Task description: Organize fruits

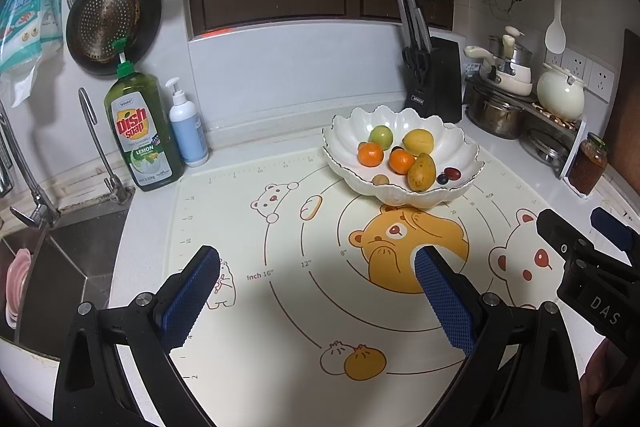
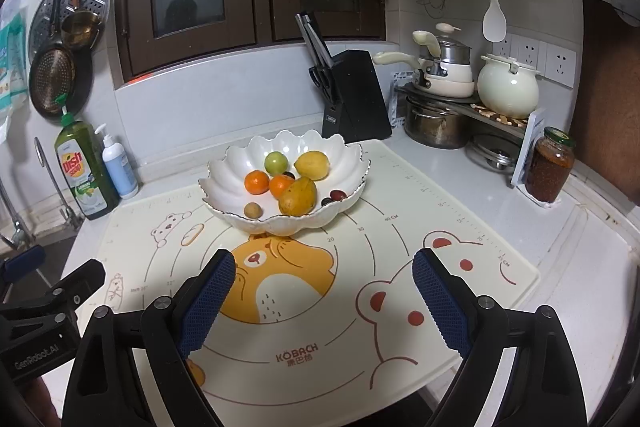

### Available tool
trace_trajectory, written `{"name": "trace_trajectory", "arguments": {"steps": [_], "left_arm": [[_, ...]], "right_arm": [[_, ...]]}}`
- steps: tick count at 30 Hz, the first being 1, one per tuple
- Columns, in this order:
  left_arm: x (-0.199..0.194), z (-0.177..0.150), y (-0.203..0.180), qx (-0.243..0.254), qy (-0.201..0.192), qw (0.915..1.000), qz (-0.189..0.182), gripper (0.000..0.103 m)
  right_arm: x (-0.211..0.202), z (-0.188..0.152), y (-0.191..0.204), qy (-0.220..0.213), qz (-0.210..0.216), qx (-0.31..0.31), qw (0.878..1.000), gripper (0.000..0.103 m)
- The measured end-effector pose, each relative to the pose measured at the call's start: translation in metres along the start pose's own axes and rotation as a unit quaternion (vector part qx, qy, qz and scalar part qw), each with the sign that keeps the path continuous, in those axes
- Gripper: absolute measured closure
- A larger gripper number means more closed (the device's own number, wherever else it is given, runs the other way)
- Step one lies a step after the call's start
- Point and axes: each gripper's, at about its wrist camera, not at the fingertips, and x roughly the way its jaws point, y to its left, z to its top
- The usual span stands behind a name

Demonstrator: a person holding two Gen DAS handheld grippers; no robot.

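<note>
The bowl [image 2: 280, 187] on the mat [image 2: 460, 267] holds the fruits: mango [image 2: 298, 201], lemon [image 2: 312, 165], two oranges [image 2: 257, 183]. Left gripper [image 1: 318, 297] and right gripper [image 2: 324, 299] hover near the bowl, fingers [image 2: 208, 301] spread wide, holding nothing.

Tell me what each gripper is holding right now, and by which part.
Nothing is held. The left gripper and right gripper are both open over the mat; all fruit lies in the white bowl.

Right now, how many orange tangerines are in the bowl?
2. One tangerine sits left of centre in the white bowl; the other tangerine sits beside it, against the mango. More may be hidden.
</note>
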Motion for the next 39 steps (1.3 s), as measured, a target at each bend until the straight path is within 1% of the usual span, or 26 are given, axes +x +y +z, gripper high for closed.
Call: {"name": "trace_trajectory", "arguments": {"steps": [9,39], "left_arm": [[-0.0004,-0.0005,0.0004,0.001,-0.002,1.0000,0.009,0.004],[0.0012,0.0016,-0.0041,-0.001,0.007,1.0000,-0.002,0.004]], "right_arm": [[-0.0004,0.0003,-0.0006,0.000,0.001,0.003,1.000,0.012],[-0.0015,0.0023,-0.0004,0.000,0.002,0.005,1.000,0.012]]}}
